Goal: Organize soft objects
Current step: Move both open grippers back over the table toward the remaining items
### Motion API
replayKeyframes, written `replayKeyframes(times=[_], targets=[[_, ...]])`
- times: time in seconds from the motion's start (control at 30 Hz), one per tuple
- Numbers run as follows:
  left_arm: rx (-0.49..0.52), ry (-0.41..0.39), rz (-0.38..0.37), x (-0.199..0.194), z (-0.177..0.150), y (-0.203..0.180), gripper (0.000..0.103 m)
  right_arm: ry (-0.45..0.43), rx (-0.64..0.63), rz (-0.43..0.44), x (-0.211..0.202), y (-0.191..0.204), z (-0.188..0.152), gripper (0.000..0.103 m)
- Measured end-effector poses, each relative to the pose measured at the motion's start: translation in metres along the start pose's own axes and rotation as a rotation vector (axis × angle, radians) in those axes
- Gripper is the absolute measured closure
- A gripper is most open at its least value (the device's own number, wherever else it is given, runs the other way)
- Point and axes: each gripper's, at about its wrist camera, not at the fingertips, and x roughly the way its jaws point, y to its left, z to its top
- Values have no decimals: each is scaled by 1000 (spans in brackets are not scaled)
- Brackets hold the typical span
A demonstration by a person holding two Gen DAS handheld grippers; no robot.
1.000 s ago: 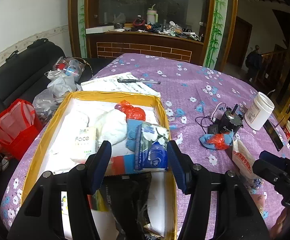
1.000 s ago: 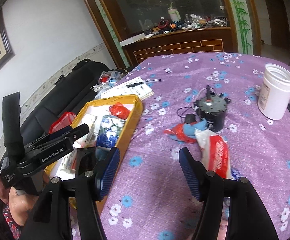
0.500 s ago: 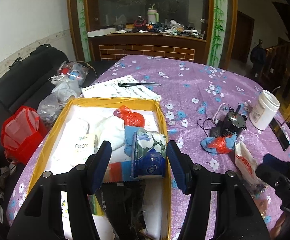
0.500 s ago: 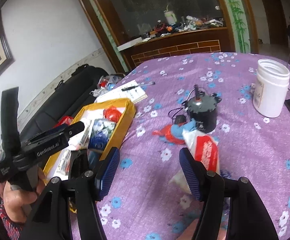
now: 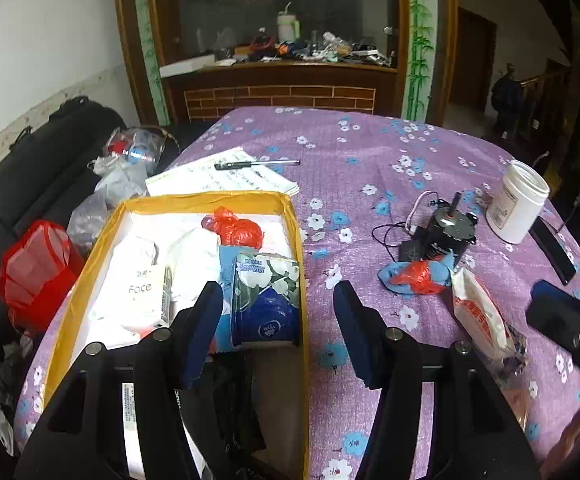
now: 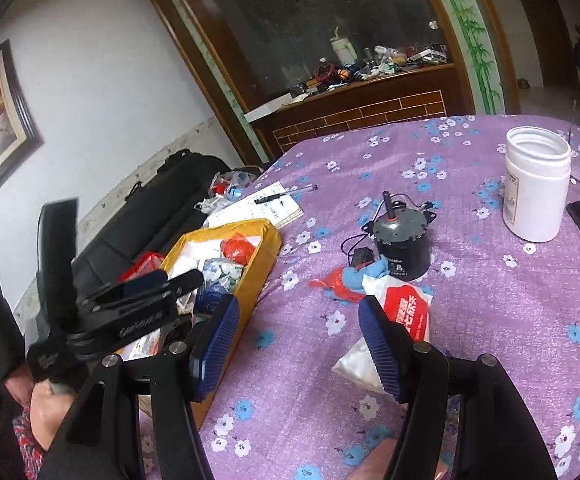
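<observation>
While your two grippers draw back from the yellow-rimmed box [image 5: 301,264] at lower left, left gripper [image 5: 278,332] and right gripper [image 6: 297,344] both gape half-open, empty. A red-and-white soft pack [image 6: 405,312] awaits on the purple floral tablecloth [image 6: 469,320], cluttered sideboard [image 5: 282,72] beyond.

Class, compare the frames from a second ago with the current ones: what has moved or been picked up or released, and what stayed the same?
Both cameras have drawn back a little, so more of the table shows. The left gripper and right gripper are open and empty throughout; nothing was taken or let go. The yellow box, tissue pack, white-and-red packet, motor and white jar lie as before.
</observation>
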Motion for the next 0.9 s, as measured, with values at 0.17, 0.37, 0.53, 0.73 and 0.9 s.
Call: replayKeyframes(times=[0.17,0.37,0.53,0.73,0.9], targets=[[-15,-7,-36,-9,-6,7,46,20,15,-20,-2,-6,1,38],[-42,-41,-92,-16,1,4,47,14,3,-79,-14,-4,1,38],[-34,-73,-127,-29,4,-12,47,-42,-5,-128,-45,-16,-1,38],[35,-41,-151,-30,-4,-36,47,-72,81,-143,-67,-55,9,37],[104,8,-247,-35,-15,-60,47,-86,135,-143,-72,-88,15,37]])
